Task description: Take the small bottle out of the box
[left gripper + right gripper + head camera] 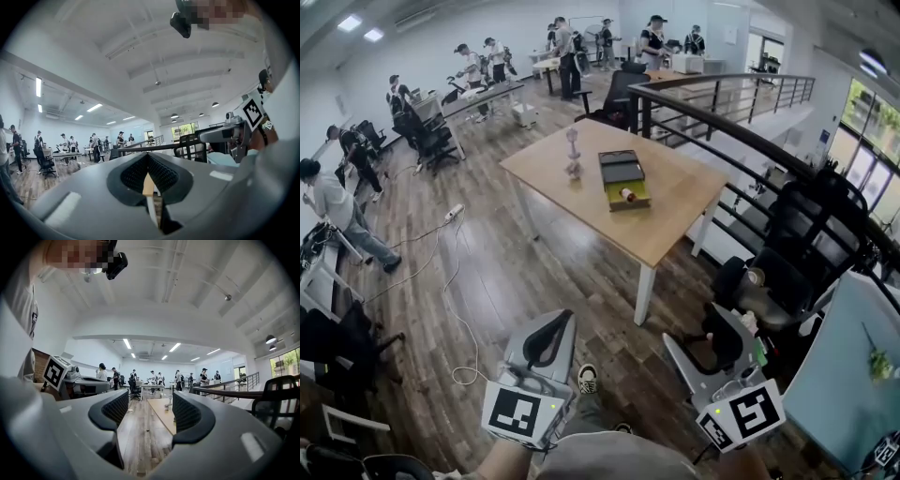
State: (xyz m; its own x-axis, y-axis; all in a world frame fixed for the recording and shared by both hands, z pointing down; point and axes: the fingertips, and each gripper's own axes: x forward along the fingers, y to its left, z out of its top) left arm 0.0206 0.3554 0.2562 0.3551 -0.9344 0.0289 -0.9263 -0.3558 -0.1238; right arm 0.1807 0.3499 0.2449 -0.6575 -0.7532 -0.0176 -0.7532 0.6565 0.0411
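At the left, our left tool has its jaws pressed together with nothing between them, so it is in no state to take anything. Ahead, well apart from both tools across the wooden floor, stands the tabletop. A small pale object, too far off to name, stands toward its far left edge. Just right of that, near the middle, lies the open box. The small bottle rests in the box's yellow-green half, the half nearer us, and seems to lie on its side across it. At the right, our right tool stands wide and empty, and its own view frames the tabletop between its jaws. We judge the right hand better placed, with the whole approach not yet made.
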